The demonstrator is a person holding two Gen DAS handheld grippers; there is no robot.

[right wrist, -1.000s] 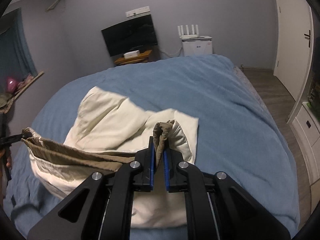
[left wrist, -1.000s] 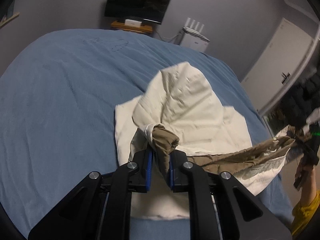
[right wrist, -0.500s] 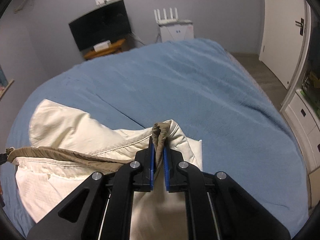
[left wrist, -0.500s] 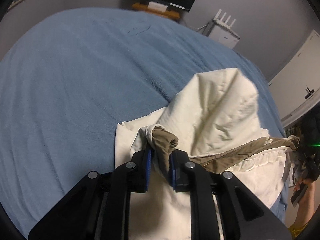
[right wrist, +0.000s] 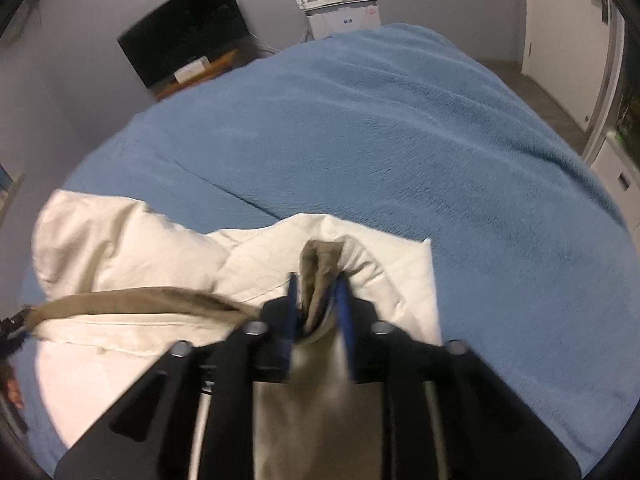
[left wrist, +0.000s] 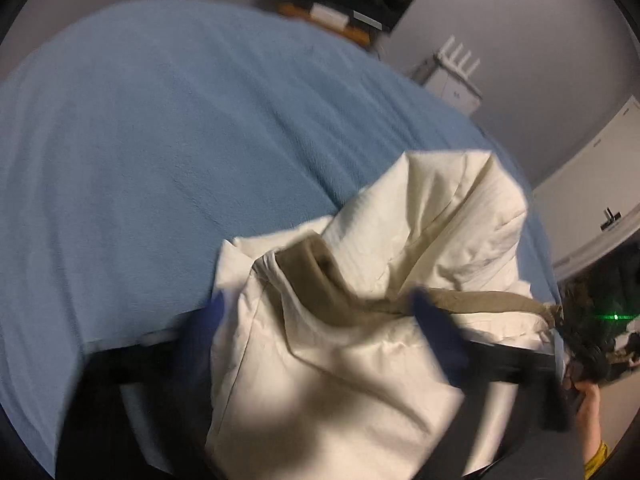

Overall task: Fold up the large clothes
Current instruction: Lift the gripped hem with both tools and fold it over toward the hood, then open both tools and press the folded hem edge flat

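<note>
A large cream garment (left wrist: 420,232) with a tan hem (left wrist: 320,272) lies bunched on the blue bed cover (left wrist: 160,140). My left gripper (left wrist: 322,328) is blurred, its jaws opening wide. The corner of the garment rests between them, untouched by the blue pads (left wrist: 436,336). In the right wrist view the garment (right wrist: 132,240) spreads out to the left. My right gripper (right wrist: 318,306) has its jaws opening too, with a loose fold of the tan hem (right wrist: 320,272) standing between the pads (right wrist: 345,308). The tan hem (right wrist: 140,300) runs taut-looking between the two grippers.
The bed cover (right wrist: 440,140) stretches far beyond the garment. At the back stand a dark screen (right wrist: 188,32) on a wooden shelf and a white cabinet (right wrist: 344,16) with an antenna box. A white door (right wrist: 560,20) and drawers (right wrist: 616,176) are on the right. A hand (left wrist: 588,400) shows at the right edge.
Both grippers came down toward the bed with the tan hem. Their jaws, shut on it before, have parted: the left very wide, the right a little. The garment has settled lower.
</note>
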